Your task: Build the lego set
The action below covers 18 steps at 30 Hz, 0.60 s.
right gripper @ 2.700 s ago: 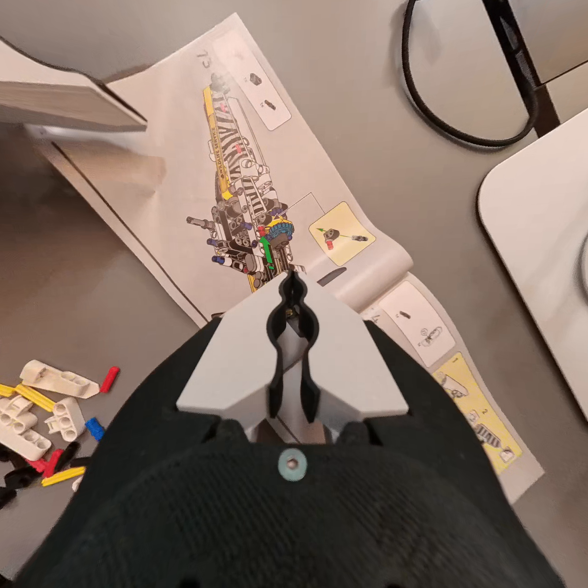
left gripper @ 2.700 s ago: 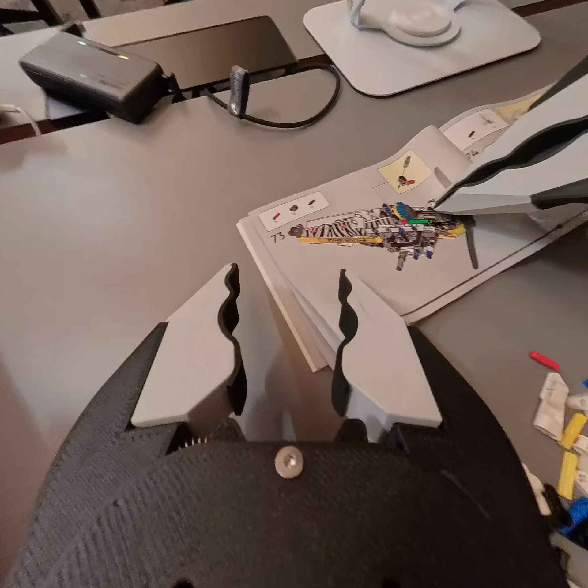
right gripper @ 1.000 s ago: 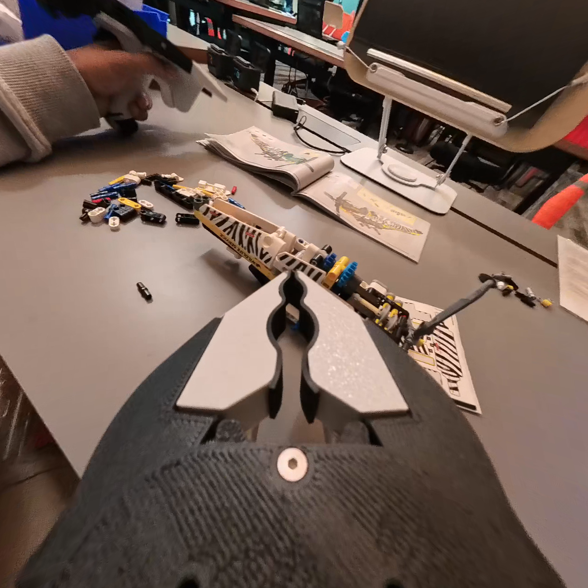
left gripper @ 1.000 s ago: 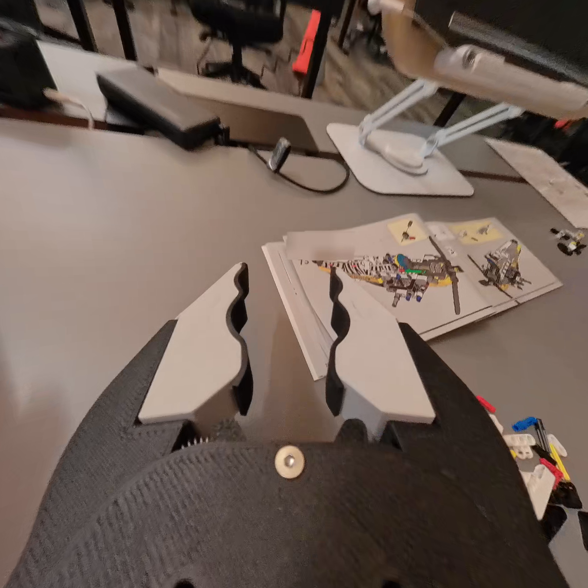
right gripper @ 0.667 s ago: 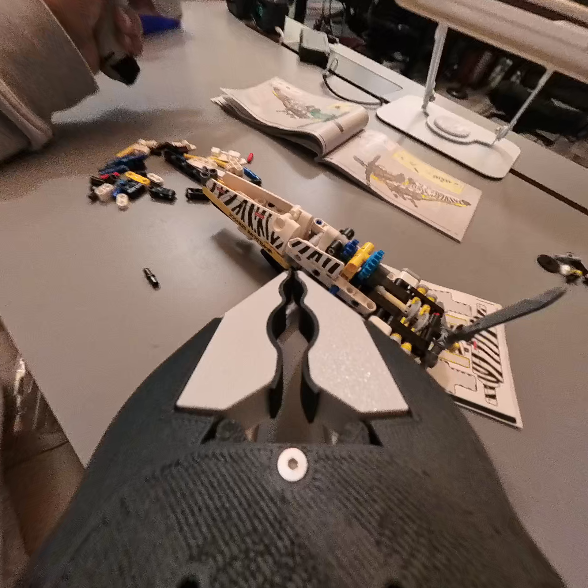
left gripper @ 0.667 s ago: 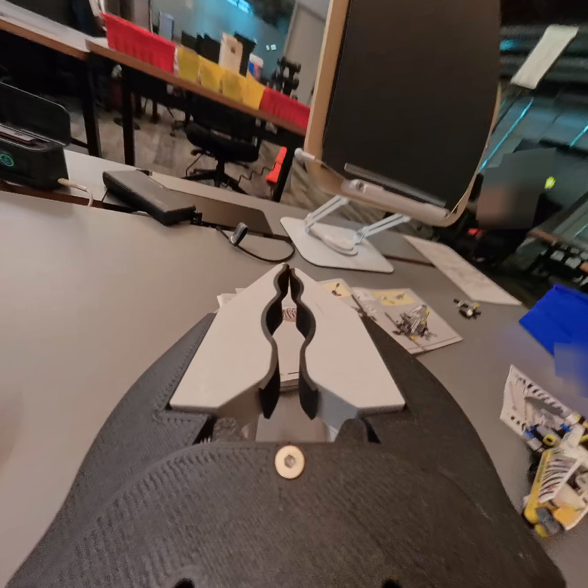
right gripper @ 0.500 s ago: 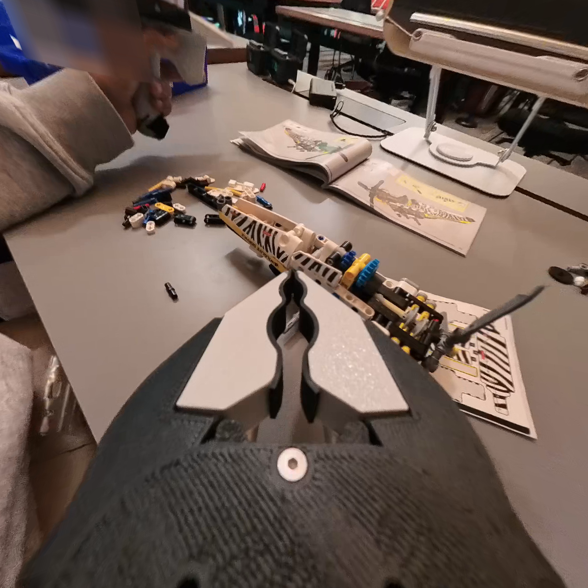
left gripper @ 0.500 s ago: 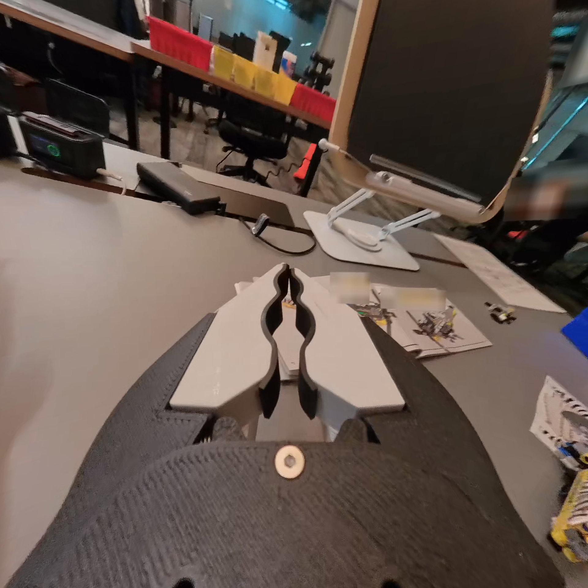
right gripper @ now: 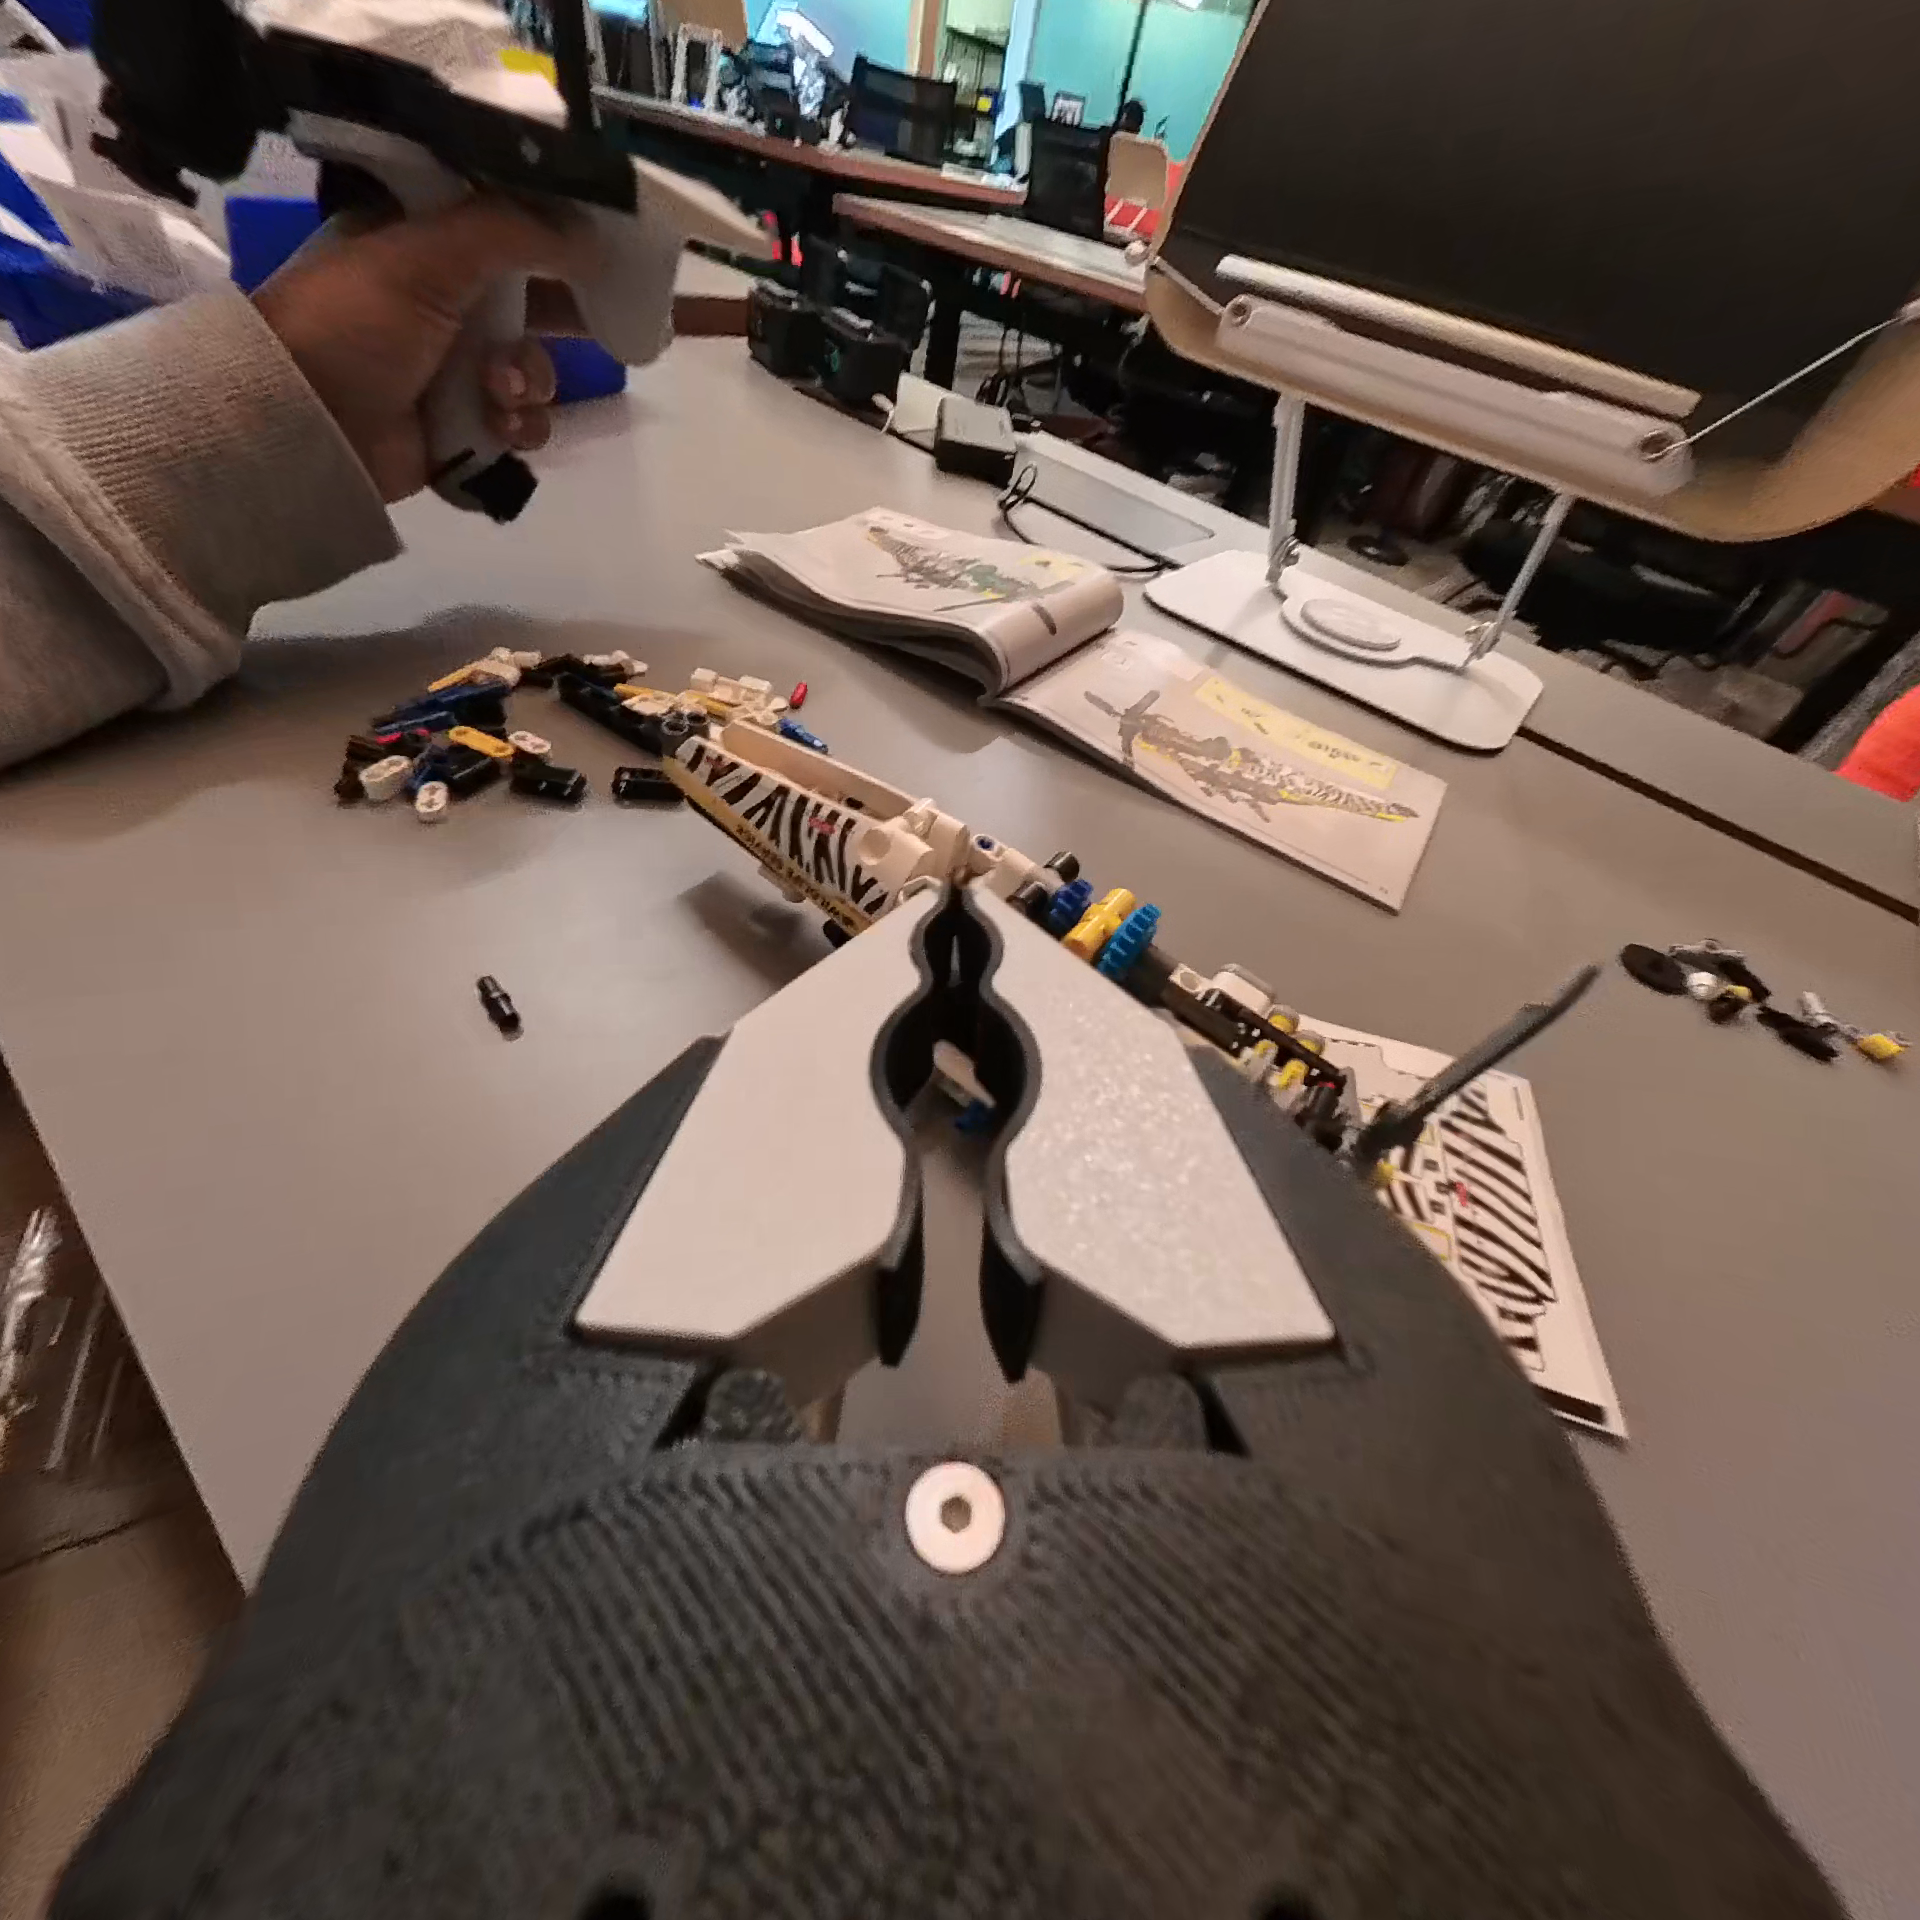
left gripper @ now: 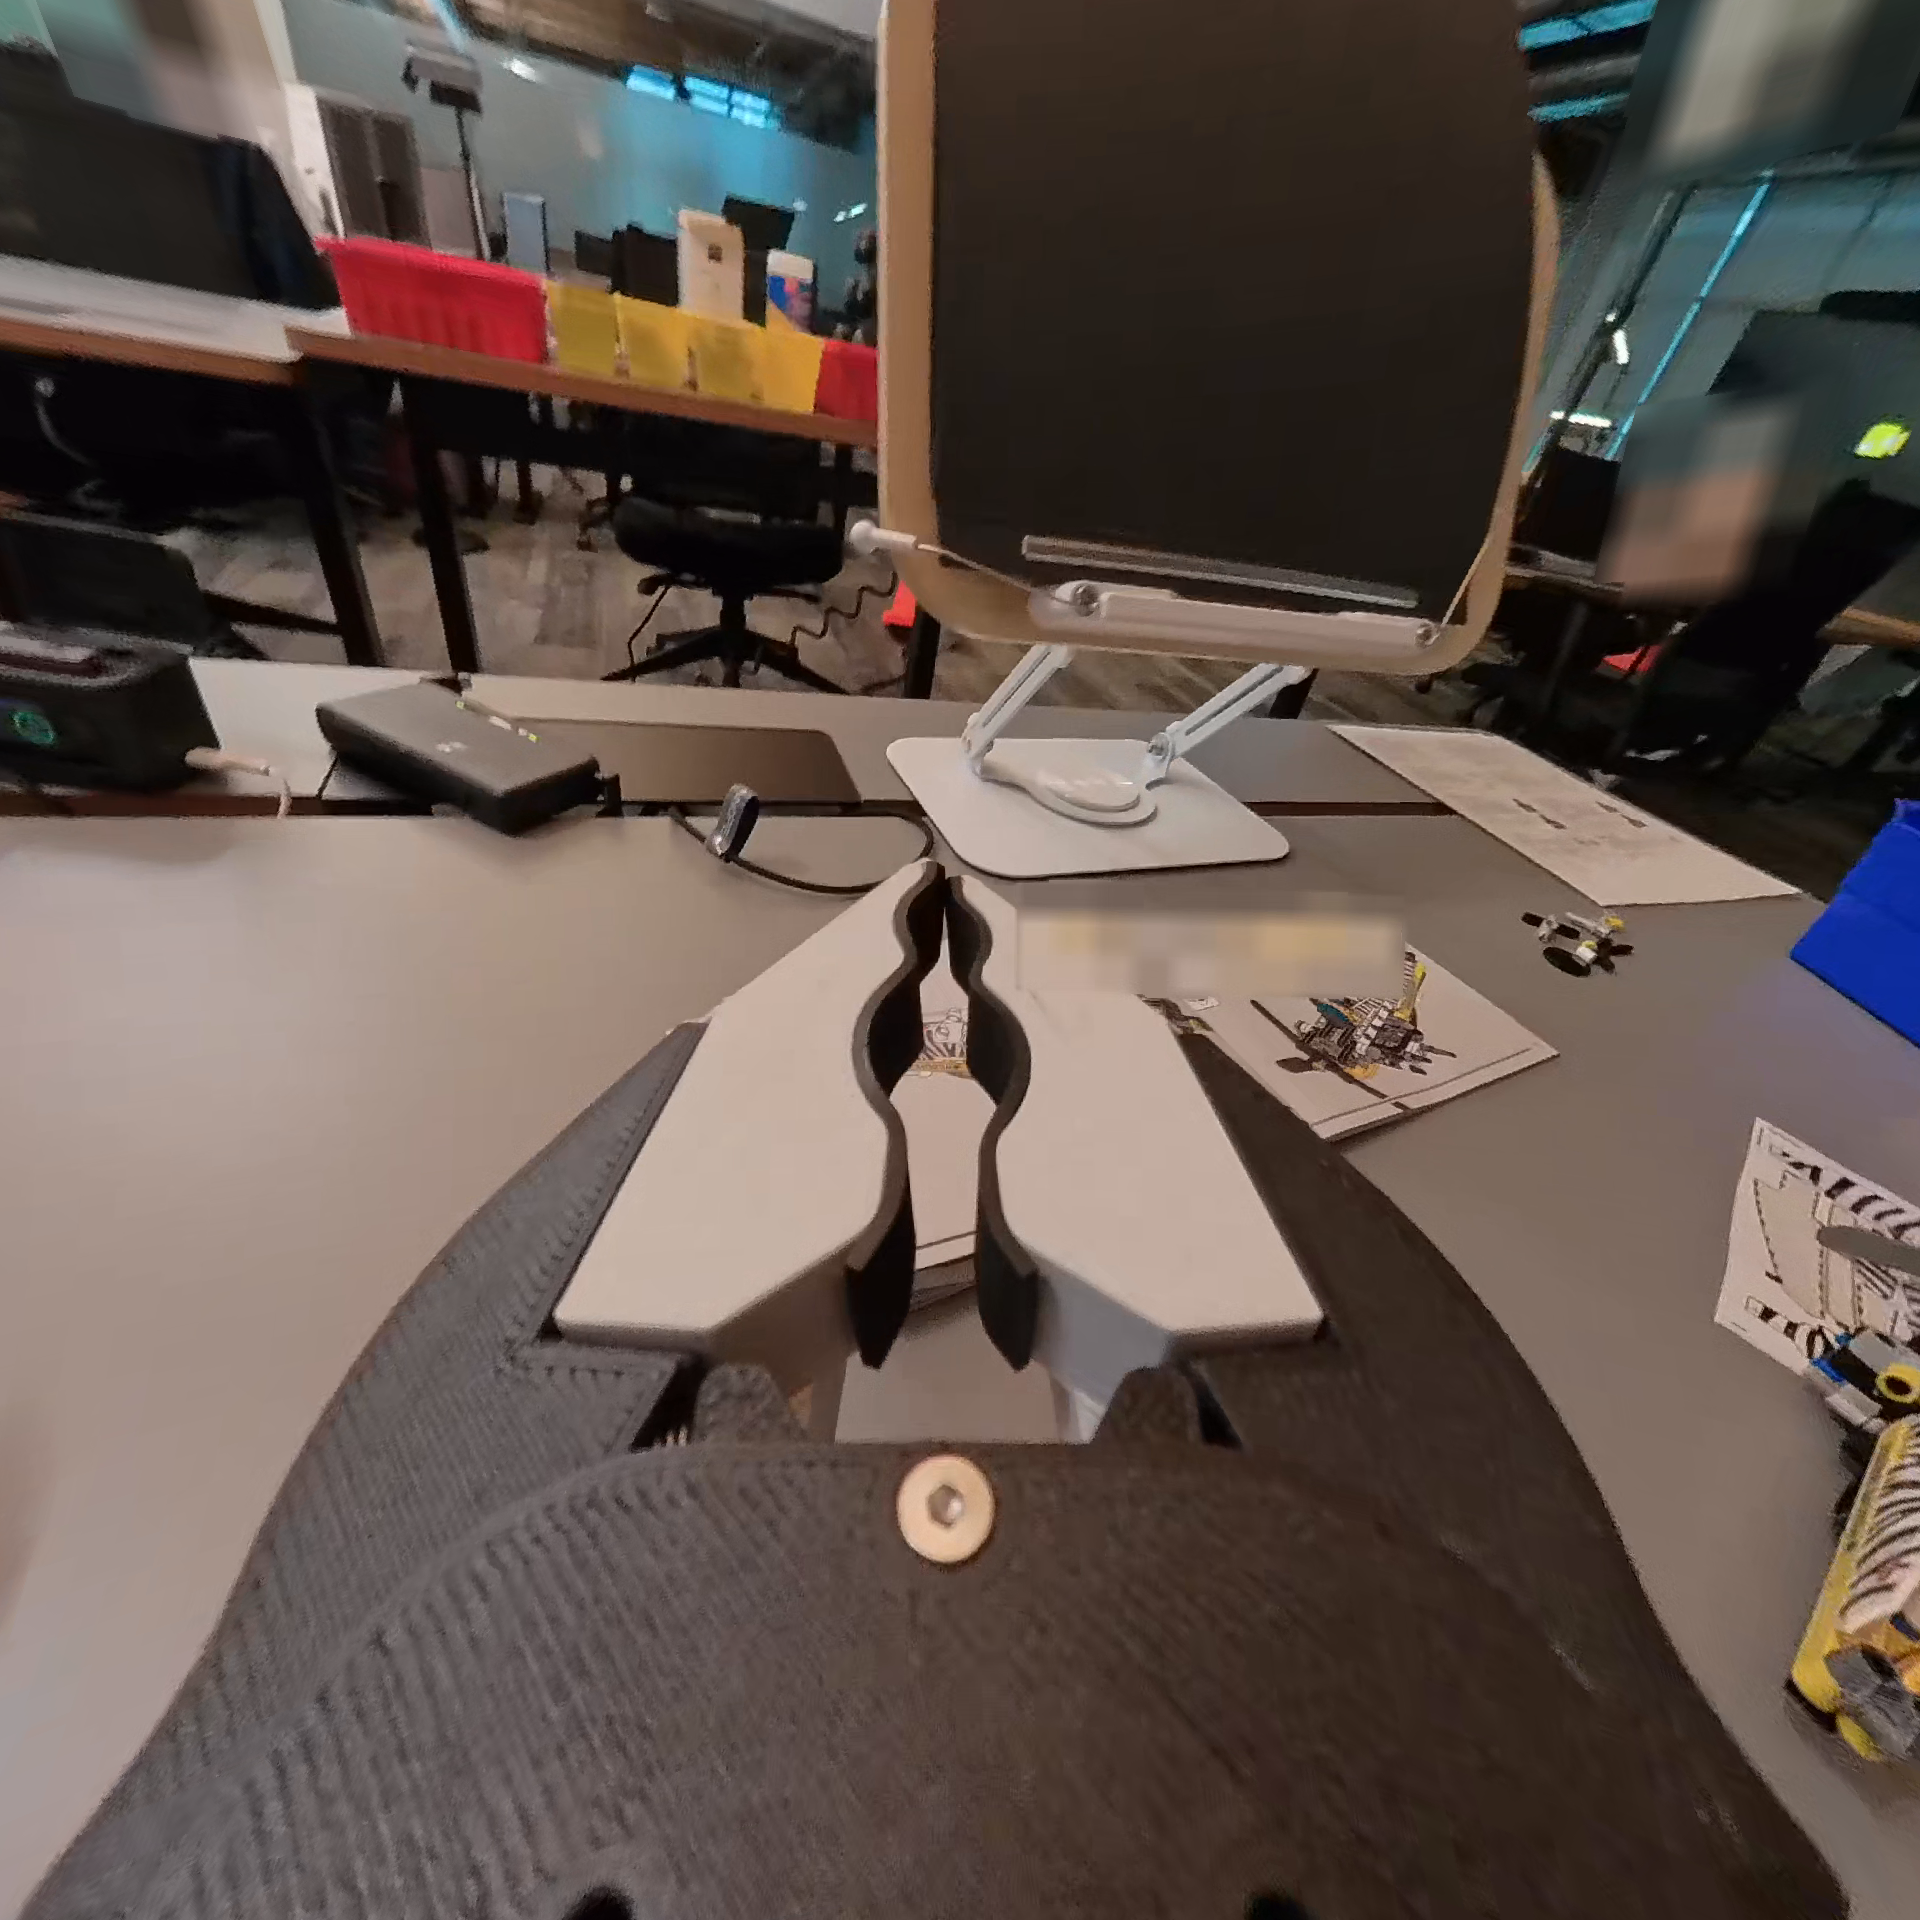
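Observation:
The zebra-striped lego model, with blue and yellow gears and a dark rotor blade, lies on the grey table; its yellow end also shows in the left wrist view. My right gripper is shut and empty, held just above the model's middle. My left gripper is shut and empty, raised over the open instruction booklet. In the right wrist view a hand holds the left gripper high at the upper left. A pile of loose pieces lies left of the model.
A sticker sheet lies under the model's rotor end. A lone black pin is near the front edge. Small parts lie at the right. A screen stand, a black adapter with cable and a blue bin border the table. Across from one pair of fingers to the other is roughly 35 centimetres. My right gripper's tips are some 12 centimetres from the lone black pin.
My left gripper has shut and lifted off the booklet, tilting up towards the room. My right gripper, shut throughout, has left the booklet and now hangs over the model.

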Available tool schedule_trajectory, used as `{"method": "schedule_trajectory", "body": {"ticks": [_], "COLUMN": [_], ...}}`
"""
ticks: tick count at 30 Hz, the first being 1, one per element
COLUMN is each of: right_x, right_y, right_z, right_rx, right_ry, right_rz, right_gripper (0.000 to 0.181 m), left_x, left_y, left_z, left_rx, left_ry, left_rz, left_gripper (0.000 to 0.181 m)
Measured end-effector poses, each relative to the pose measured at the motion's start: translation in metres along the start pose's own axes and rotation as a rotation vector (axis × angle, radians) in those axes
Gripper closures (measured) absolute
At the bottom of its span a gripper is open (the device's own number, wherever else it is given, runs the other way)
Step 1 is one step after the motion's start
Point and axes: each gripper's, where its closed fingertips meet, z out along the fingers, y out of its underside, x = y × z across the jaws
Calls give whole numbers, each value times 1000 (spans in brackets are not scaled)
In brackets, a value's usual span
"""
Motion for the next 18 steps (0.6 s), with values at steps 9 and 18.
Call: {"method": "schedule_trajectory", "body": {"ticks": [9,18], "right_x": [9,5], "right_y": [4,12], "right_z": [2,8], "right_rx": [-38,-105], "right_ry": [166,230], "right_rz": [-110,-251], "right_gripper": [181,181], "left_x": [-1,-12], "left_y": [13,29], "left_z": [-7,-9], "left_rx": [-67,-137], "left_ry": [80,67], "left_rz": [-70,-143], "left_gripper": [181,181]}}
